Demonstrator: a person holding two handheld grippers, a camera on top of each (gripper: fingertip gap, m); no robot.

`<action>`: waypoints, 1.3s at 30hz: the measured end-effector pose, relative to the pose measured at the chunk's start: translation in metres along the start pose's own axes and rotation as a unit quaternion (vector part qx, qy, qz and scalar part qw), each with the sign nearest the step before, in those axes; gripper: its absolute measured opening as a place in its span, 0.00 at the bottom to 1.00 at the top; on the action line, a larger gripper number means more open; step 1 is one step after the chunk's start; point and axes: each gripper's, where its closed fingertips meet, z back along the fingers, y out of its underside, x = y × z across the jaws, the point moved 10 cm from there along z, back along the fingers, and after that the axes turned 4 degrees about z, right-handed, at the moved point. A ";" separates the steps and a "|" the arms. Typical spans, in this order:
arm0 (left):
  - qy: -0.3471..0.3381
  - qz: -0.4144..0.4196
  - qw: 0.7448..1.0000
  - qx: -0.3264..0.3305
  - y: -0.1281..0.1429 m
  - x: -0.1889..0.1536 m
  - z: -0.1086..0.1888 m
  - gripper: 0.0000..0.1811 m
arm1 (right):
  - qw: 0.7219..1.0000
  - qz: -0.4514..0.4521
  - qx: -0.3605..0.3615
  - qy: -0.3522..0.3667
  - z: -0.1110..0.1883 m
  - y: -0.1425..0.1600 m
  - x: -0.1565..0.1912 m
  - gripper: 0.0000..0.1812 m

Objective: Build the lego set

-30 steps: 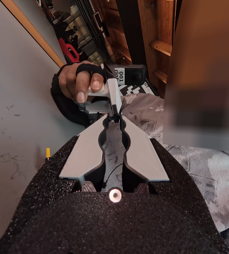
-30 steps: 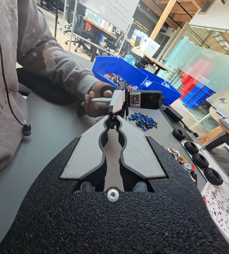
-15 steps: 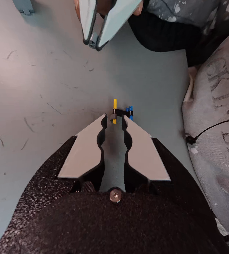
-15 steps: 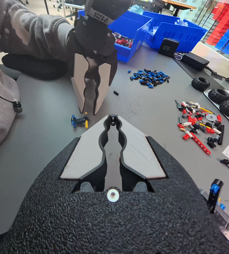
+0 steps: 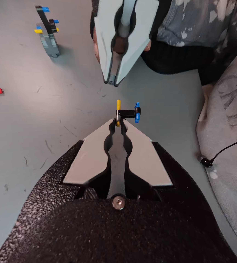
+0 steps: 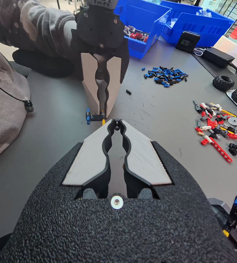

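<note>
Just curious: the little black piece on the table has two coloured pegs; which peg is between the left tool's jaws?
The yellow peg, whose near end sits between the left gripper's jaws; the blue peg sticks out free at the black piece's other end.

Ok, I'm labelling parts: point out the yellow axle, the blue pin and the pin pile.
yellow axle [image 5: 118, 104], left wrist view, its free far end.
blue pin [image 5: 136, 112], left wrist view, its middle.
pin pile [image 6: 166, 76], right wrist view, middle of the heap.
</note>
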 end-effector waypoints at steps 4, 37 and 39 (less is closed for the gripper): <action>0.026 0.045 0.995 -0.089 -0.011 0.007 0.022 0.04 | 0.996 -0.040 -0.071 -0.028 0.010 -0.010 -0.002 0.04; 0.050 0.052 0.992 -0.102 -0.018 -0.003 0.028 0.03 | 0.982 -0.107 -0.123 -0.092 -0.002 -0.009 -0.001 0.04; 0.048 0.049 0.993 -0.099 -0.018 -0.003 0.027 0.03 | 0.983 -0.105 -0.118 -0.091 -0.002 -0.008 -0.001 0.04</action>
